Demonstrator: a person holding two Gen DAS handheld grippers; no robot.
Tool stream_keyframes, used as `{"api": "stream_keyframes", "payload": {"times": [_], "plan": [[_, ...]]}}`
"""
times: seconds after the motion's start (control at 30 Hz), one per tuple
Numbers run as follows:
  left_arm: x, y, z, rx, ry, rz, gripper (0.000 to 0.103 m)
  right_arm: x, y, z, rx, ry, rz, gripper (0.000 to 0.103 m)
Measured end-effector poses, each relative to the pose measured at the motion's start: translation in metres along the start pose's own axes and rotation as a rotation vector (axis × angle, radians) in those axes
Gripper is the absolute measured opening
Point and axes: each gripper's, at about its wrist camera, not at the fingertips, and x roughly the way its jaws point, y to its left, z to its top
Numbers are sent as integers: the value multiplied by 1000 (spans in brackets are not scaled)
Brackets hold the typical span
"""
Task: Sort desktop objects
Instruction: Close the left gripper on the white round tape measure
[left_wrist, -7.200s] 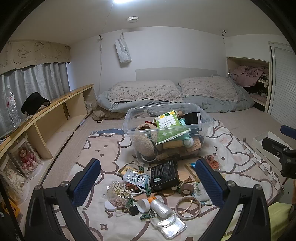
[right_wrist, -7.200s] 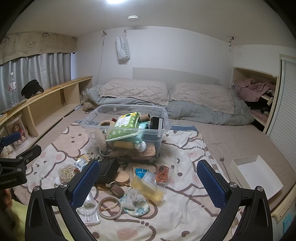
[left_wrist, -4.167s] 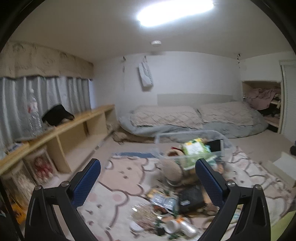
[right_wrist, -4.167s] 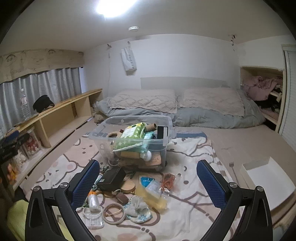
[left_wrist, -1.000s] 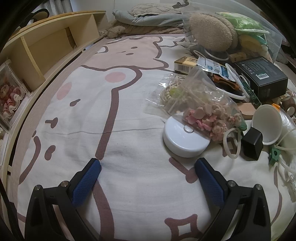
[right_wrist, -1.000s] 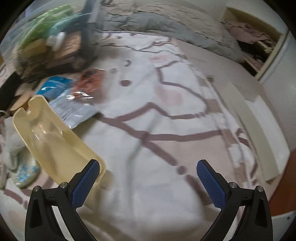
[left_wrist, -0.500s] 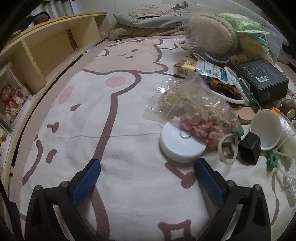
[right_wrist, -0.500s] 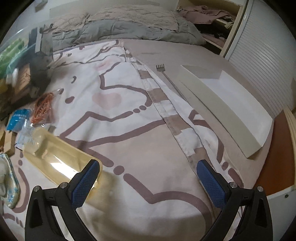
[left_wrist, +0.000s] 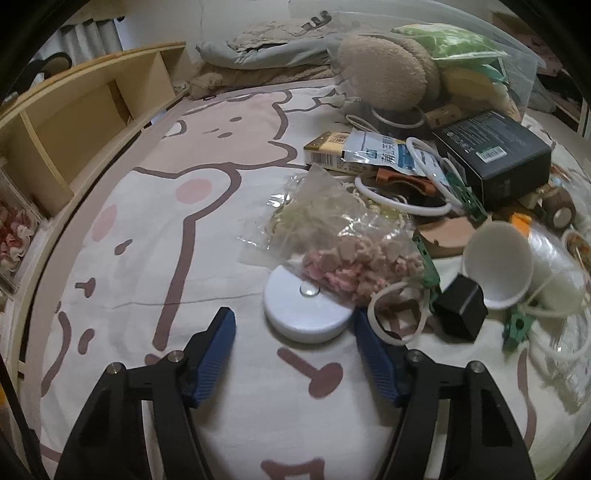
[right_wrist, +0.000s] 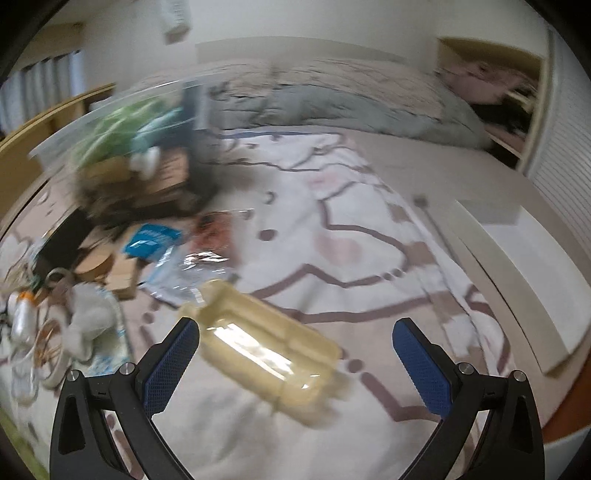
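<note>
A white round disc lies on the bear-print blanket, partly under a clear bag of pink and beige charms. My left gripper has its jaws closing on either side of the disc; the blue pads stand just off its edges, the left one with a clear gap. In the blurred right wrist view, my right gripper is open wide just above a pale yellow translucent tray that lies on the blanket. Neither gripper holds anything.
Right of the disc lie a black cube, a white cup, a black box and white cord loops. A clear bin of items stands behind. A white open box sits at the right, wooden shelves at the left.
The left jaws have narrowed from wide open to close beside the white disc. The right view has swung back left and lifted, bringing the yellow tray between its open jaws.
</note>
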Motion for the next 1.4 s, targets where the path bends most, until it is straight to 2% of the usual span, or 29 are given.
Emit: {"api": "stream_keyframes", "payload": {"times": [0.2,0.27,0.33,0.57,0.9,1.03,1.23,1.4], "plan": [[9,-1,9,-22,11,-12,66,7,3,-5,-8,33,23,103],[7,-2,8,-18,6,-32,56,6,-1,-7,12,36,26,103],[5,-4,6,-7,-1,-40,53,7,-4,-9,35,42,31,103],[-2,4,1,-38,2,-83,53,10,7,-8,18,51,73,103],[-26,24,-8,-94,43,-54,53,-3,42,-8,-112,16,211,103],[-47,33,-6,-113,14,-33,53,-5,50,-9,-133,16,253,103],[-83,38,6,-111,-72,-32,53,1,44,-11,-92,46,245,103],[-89,24,14,-68,-94,-58,53,22,40,-18,-63,156,241,103]]}}
